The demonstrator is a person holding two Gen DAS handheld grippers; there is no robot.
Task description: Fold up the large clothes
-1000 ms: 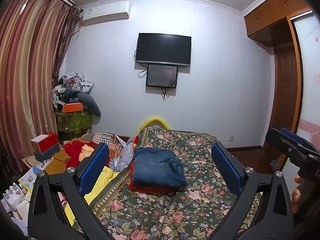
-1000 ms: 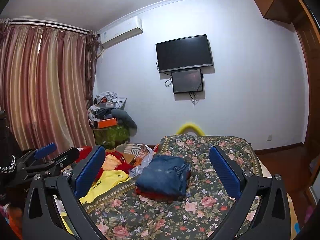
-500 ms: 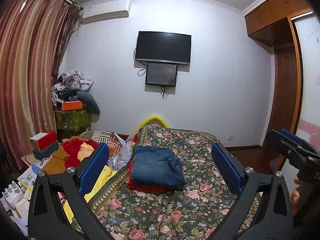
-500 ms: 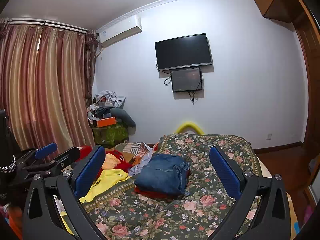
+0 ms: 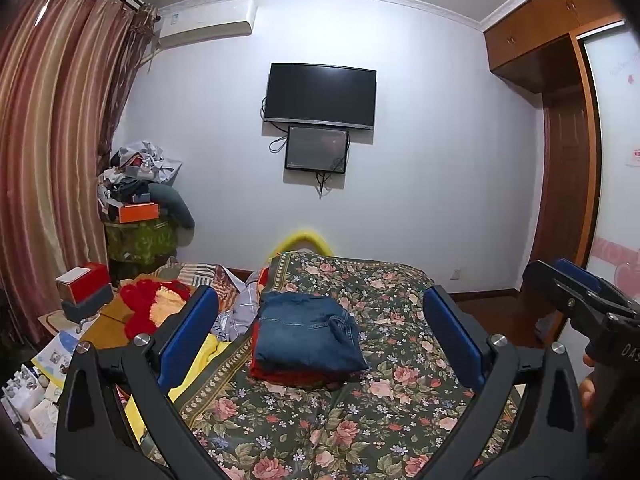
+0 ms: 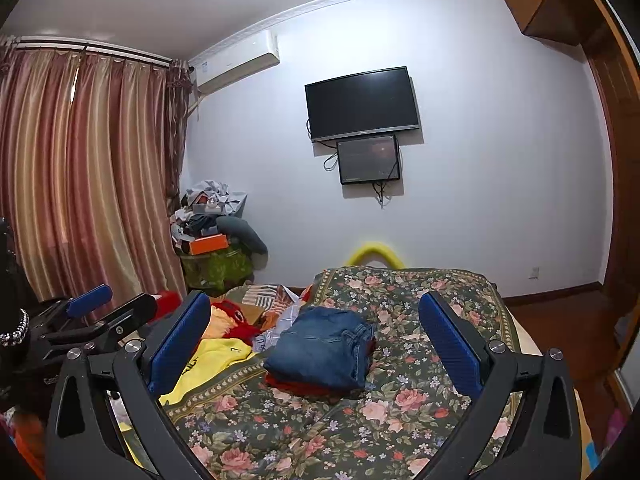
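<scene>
Bed (image 5: 400,420): a floral spread is seen filling the lower part of both views; compared with a second ago it is framed a little lower, as the cameras have been tilted slightly upward.
Curtain (image 6: 80,168): striped folds are seen along the left wall, unchanged.
Television (image 5: 321,95): mounted dark on the far wall, with a smaller screen (image 5: 317,149) just beneath; both are placed marginally higher in frame than earlier.
Loose clothes (image 5: 156,304): red and yellow garments are heaped off the bed's left edge, in the same place as before.
Folded jeans (image 5: 306,338): laid flat near the bed's left side on top of a folded red garment (image 5: 288,378), whose edge shows beneath; the stack has not been moved since the earlier frames.
Left gripper (image 5: 320,338): held above the near end of the bed, blue pads spread wide with nothing between them, the stack framed in the gap; the spread is the same as a second ago.
Right gripper (image 6: 316,338): likewise held wide apart and empty, clear of the cloth, unchanged in spread; its side is also seen at the right edge of the left view.
</scene>
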